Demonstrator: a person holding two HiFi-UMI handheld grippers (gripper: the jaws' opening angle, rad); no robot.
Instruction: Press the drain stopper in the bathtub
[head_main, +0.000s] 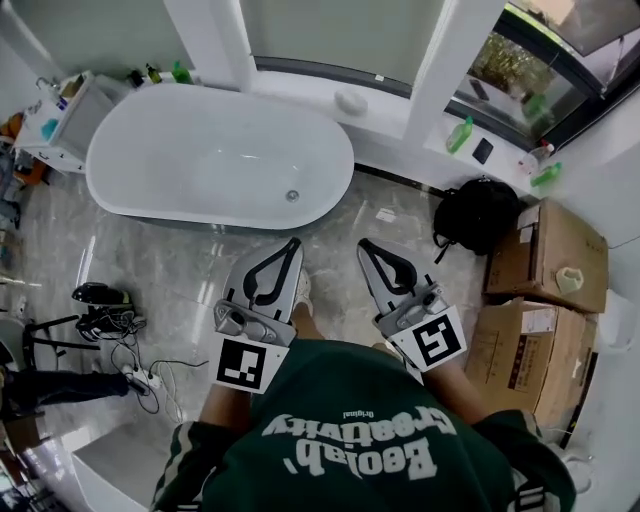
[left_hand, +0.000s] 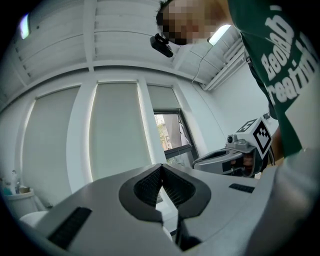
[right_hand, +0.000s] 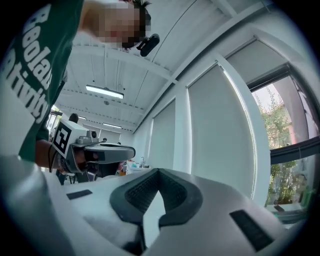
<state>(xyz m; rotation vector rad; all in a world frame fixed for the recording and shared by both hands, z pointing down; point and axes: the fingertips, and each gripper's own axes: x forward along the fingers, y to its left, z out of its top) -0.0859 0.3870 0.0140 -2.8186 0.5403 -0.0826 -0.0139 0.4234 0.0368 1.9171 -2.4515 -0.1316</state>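
Head view — left tool (head_main: 294, 242), right tool (head_main: 363, 244), closed

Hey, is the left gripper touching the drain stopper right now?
Apart. Head view shows the left gripper outside the tub, bare floor between it and the stopper.

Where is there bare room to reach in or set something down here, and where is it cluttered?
The bathtub is bare inside around the drain stopper. The floor strip in front of it is free. Crowded: cables at left; backpack and cardboard boxes at right.
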